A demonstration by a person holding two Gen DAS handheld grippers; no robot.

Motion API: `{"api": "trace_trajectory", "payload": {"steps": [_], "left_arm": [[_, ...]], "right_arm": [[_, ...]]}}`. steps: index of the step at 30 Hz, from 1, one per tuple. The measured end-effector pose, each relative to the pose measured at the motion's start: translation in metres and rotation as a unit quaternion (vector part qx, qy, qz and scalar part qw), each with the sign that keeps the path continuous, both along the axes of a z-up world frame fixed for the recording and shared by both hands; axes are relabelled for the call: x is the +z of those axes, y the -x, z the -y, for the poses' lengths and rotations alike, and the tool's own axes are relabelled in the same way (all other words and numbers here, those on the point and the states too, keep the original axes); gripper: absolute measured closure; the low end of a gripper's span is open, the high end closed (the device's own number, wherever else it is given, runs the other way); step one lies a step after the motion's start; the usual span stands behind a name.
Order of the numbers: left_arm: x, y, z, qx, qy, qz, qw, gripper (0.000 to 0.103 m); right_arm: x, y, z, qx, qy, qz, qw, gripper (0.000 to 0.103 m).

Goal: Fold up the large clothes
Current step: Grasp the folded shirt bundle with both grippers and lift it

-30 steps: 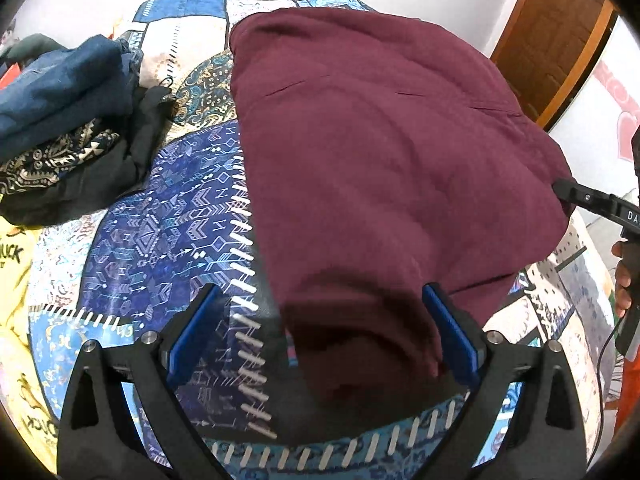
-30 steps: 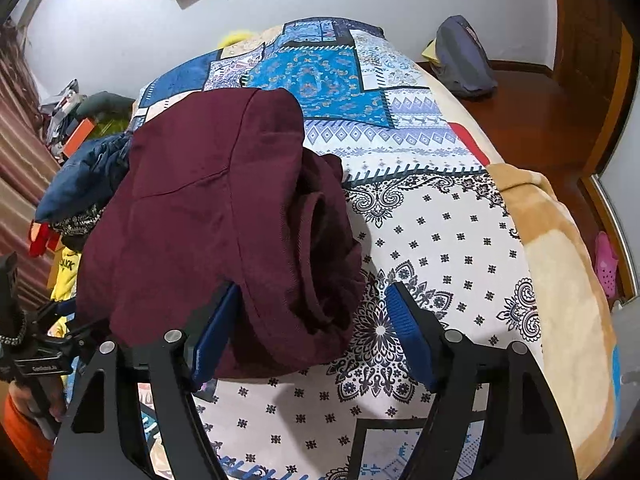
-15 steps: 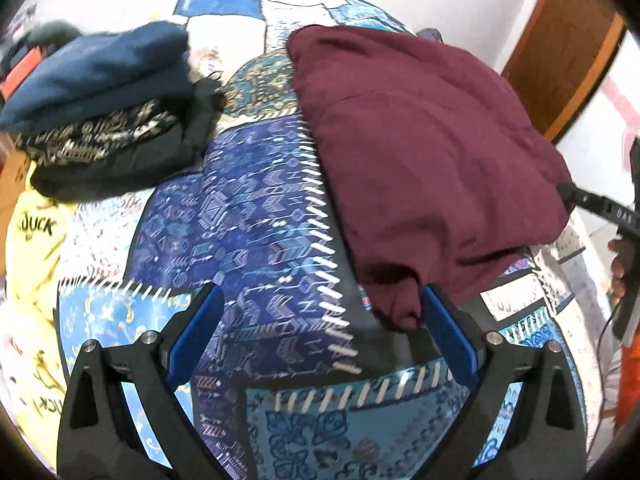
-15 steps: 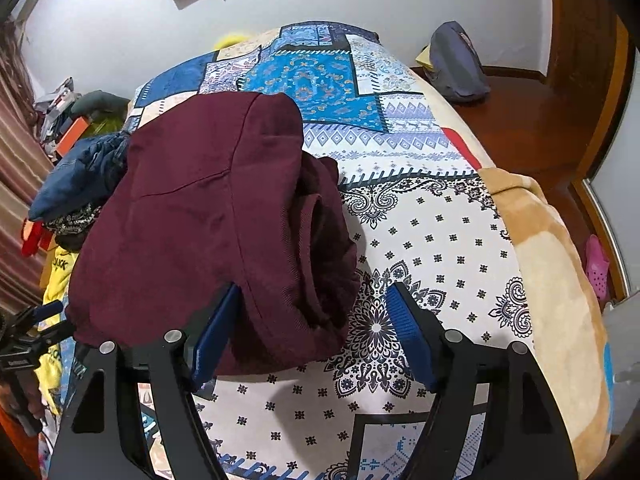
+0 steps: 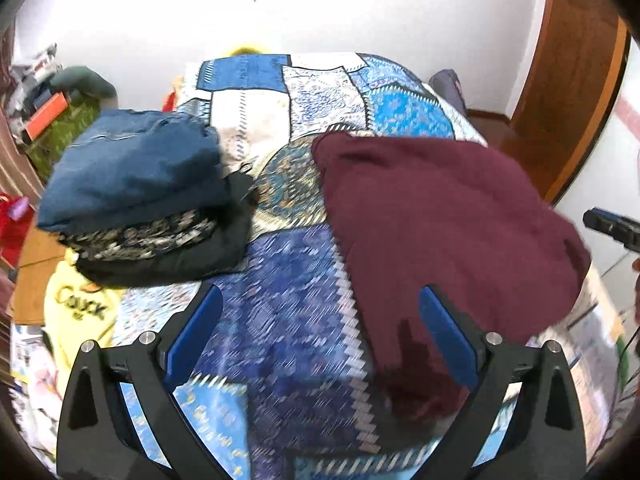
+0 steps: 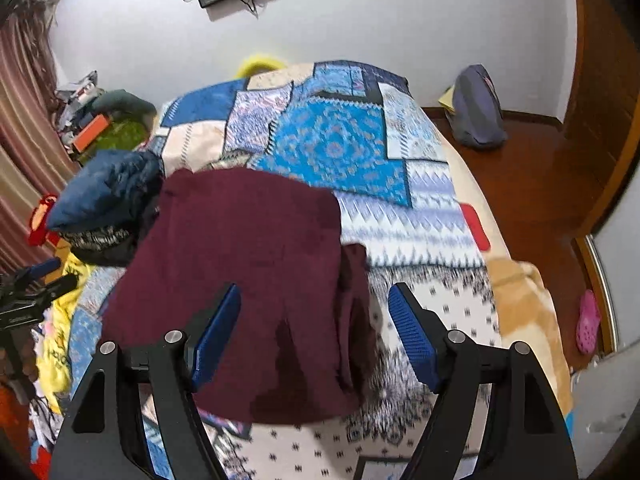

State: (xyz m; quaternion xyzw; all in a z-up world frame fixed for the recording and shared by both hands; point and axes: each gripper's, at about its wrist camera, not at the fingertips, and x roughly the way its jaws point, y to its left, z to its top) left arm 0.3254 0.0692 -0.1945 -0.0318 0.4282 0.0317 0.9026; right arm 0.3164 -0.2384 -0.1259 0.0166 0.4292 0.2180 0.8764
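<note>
Maroon garment folded on bed, just ahead of both grippers. Left gripper wide, empty. Right gripper wide, empty. Fold looks complete; next likely move bundle onto stack far-left.

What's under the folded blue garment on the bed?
The blue garment tops a stack: a black-and-cream patterned piece, then a black one, resting on the patchwork bedspread. Anything between or beneath those layers is covered.

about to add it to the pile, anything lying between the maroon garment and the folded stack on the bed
Nothing visible: only bare patchwork bedspread separates the maroon garment from the folded stack.
</note>
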Motion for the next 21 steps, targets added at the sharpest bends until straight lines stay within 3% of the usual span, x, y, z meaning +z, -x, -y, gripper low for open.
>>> {"api": "trace_trajectory", "payload": {"steps": [5,8,11,13,21], "left_arm": [[-0.018,-0.033,-0.002,-0.011,0.072,-0.036,0.9967,0.004],[-0.04,-0.047,-0.002,-0.013,0.122,-0.07,0.99,0.004],[-0.065,-0.057,0.0,-0.033,0.189,-0.106,0.9756,0.004],[-0.074,-0.06,0.001,-0.045,0.223,-0.116,0.9668,0.004],[-0.094,-0.081,-0.004,-0.053,0.299,-0.145,0.9417,0.001]], "right_arm": [[-0.02,-0.027,-0.005,0.02,-0.021,-0.049,0.998,0.03],[-0.043,-0.036,-0.004,0.022,-0.02,-0.086,0.996,0.03],[-0.072,-0.045,0.002,0.03,-0.038,-0.128,0.991,0.029],[-0.081,-0.051,0.011,0.033,-0.068,-0.15,0.986,0.022],[-0.102,-0.075,0.013,0.074,-0.111,-0.214,0.968,0.007]]}}
